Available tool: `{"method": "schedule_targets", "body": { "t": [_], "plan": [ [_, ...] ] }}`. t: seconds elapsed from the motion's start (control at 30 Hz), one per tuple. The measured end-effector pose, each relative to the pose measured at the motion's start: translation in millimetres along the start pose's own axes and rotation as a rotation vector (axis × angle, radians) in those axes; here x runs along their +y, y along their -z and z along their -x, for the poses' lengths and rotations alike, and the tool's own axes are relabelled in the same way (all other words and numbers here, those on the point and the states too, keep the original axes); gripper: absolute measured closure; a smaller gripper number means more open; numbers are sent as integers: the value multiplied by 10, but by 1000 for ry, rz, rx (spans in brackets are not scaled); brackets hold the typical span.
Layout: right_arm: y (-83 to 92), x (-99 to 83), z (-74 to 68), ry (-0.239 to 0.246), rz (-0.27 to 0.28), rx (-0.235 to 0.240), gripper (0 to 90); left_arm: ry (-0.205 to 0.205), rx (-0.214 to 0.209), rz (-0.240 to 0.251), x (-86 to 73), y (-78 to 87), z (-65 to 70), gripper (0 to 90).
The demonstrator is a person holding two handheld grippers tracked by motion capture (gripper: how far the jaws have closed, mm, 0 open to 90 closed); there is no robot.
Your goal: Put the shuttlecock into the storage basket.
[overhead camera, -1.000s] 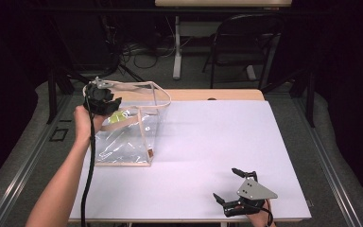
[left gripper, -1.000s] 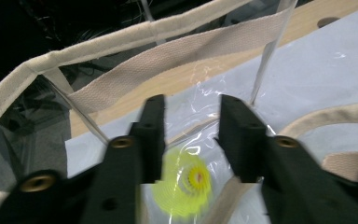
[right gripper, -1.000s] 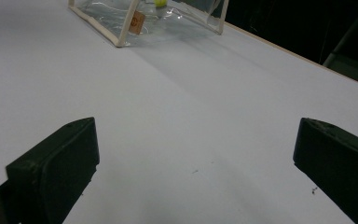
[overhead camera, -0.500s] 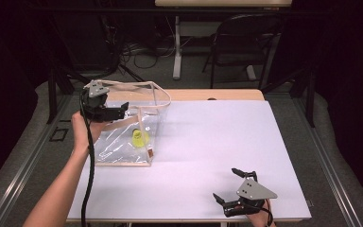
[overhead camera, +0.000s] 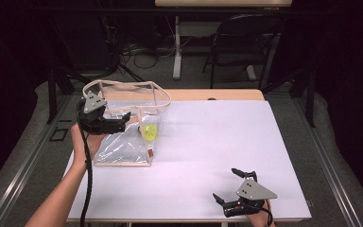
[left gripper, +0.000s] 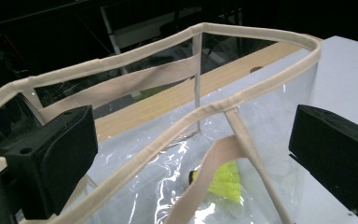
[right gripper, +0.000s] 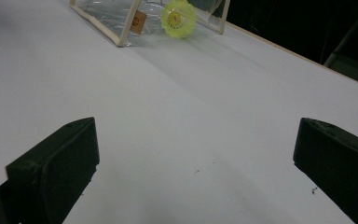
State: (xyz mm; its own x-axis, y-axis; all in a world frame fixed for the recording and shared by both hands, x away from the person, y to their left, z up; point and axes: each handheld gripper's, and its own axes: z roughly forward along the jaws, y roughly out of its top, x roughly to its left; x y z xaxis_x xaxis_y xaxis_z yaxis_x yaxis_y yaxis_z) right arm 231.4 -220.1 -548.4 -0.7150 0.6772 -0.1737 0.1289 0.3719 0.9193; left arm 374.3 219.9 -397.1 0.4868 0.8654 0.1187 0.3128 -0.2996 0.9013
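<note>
At the far left of the white surface stands a clear plastic tote bag with beige trim, its mouth open upward and its handles arching over the rim. Inside it, low against the wall that faces the middle of the surface, lies a yellow-green shuttlecock. From the right gripper view its round feathered skirt faces almost straight at that camera, so its long axis seems to run roughly level, skirt toward the person's right; which way the cork nose points inside the bag I cannot make out.

The left gripper hovers at the bag's upper rim, jaws spread wide with nothing pressed between them — they have just been opening, and the rim of the bag and one handle strap merely cross the gap. That reads as a release: the shuttlecock sits in the bag, and the gripper is positioned above the mouth because that is the only way in.

The right gripper rests near the front right corner, well apart from the bag, jaws wide and empty — apparently parked out of the way, since the bag stands on its own.
</note>
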Motion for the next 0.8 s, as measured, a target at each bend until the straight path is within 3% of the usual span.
{"method": "schedule_targets", "body": {
  "t": [0.37, 0.47, 0.8],
  "plan": [
    [-6, 0, -5, 1, -2, 3, 0, -4, -48, 26, -166, 122, 117, 2],
    [-7, -1, -6, 2, -2, 2, 0, 4, -85, 28, -223, 147, 167, 2],
    [-5, 1, -9, 1, -1, 1, 0, -4, -138, 57, -346, 237, 319, 1]
  ]
}}
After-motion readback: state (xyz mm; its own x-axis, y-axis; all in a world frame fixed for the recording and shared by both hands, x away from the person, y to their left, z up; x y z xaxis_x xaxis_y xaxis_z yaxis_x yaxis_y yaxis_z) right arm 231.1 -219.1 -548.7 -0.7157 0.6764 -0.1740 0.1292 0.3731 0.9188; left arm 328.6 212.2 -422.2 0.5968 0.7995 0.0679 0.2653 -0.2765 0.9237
